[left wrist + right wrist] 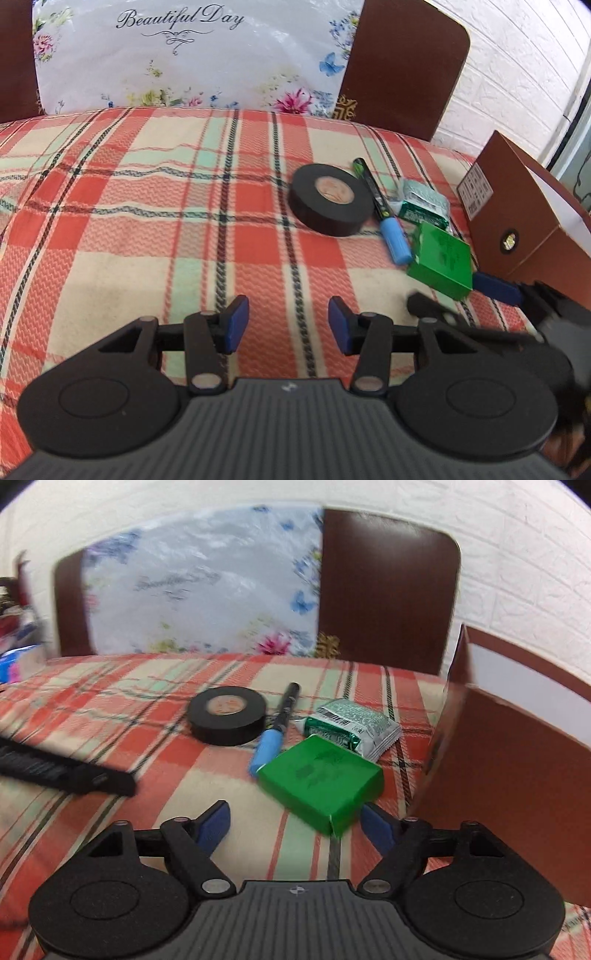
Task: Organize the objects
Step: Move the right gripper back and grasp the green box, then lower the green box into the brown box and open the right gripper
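From the left wrist view: left gripper (288,329) held low over a plaid woven cloth (147,206), jaws apart at a medium width, nothing between the blue pads. Ahead and to the right, a flat roll of black tape (330,199) with a brown cardboard core, lying on its side. Just beside it, a marker (382,210) with black barrel and light blue cap, cap end toward the camera. Next, a crinkled silver-green foil packet (424,204), and a matte green box (441,263) resting partly on it, close to the blue cap. Brown cardboard box (517,221) with a round hole in its wall at the far right. Right gripper (465,295) seen here from the side, blurred, one blue pad at the near corner of the green box, whether touching cannot be told. Printed words "Beautiful Day" readable on the floral plastic sheet (192,66) leaning on a dark brown chair back (402,62).

From the right wrist view: right gripper (295,825) opened wide, green box (321,781) lying between the two pads at the near corner, not clamped. White inner wall of cardboard box (517,746) visible only here. Left gripper (70,771) as a dark blurred bar at the left edge. Tape (227,720), marker (275,727) and foil packet (354,722) in the same row, barcode on the packet visible. Floral lettering blurred, unreadable.
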`<state>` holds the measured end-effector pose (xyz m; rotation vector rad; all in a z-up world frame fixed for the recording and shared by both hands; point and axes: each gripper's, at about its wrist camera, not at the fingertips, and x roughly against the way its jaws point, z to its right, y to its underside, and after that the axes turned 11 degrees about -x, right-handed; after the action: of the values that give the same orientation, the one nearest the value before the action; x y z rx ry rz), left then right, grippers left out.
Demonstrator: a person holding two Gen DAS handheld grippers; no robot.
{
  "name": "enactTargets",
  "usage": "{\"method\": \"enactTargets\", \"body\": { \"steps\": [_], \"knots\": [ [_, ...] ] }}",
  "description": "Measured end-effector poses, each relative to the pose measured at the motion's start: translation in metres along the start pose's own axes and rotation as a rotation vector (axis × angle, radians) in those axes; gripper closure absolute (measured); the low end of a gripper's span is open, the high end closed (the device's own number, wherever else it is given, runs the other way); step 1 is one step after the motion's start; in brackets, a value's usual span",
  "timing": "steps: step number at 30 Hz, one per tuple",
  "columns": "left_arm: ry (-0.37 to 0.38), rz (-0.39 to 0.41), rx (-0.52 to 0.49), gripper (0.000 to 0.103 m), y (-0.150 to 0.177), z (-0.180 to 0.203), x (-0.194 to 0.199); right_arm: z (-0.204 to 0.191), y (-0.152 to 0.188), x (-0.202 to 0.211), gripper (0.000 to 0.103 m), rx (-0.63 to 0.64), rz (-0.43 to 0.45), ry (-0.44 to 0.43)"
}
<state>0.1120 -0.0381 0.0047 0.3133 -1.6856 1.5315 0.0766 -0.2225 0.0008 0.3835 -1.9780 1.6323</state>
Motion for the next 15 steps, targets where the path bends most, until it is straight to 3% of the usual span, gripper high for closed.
{"method": "enactTargets", "body": {
  "steps": [3, 6, 7, 9, 10, 15],
  "knots": [
    [0.015, 0.018, -0.005, 0.052, 0.003, -0.003, -0.001, 0.000, -0.009, -0.020, 0.011, -0.072, -0.008, 0.023],
    [0.025, 0.028, -0.012, 0.050, 0.005, -0.004, -0.001, 0.000, -0.010, -0.024, 0.011, -0.086, -0.011, 0.032],
    [0.029, 0.030, -0.012, 0.049, 0.005, -0.005, -0.001, 0.001, -0.010, -0.024, 0.013, -0.093, -0.012, 0.032],
    [0.033, 0.031, -0.008, 0.049, 0.005, -0.005, -0.001, 0.004, -0.009, -0.022, 0.037, -0.105, -0.002, 0.027],
    [0.034, 0.030, -0.006, 0.049, 0.005, -0.005, -0.001, 0.005, -0.009, -0.019, 0.043, -0.105, 0.001, 0.027],
    [0.072, 0.006, 0.026, 0.049, 0.002, -0.007, 0.003, -0.002, 0.007, 0.004, 0.043, -0.024, -0.008, -0.016]
  ]
}}
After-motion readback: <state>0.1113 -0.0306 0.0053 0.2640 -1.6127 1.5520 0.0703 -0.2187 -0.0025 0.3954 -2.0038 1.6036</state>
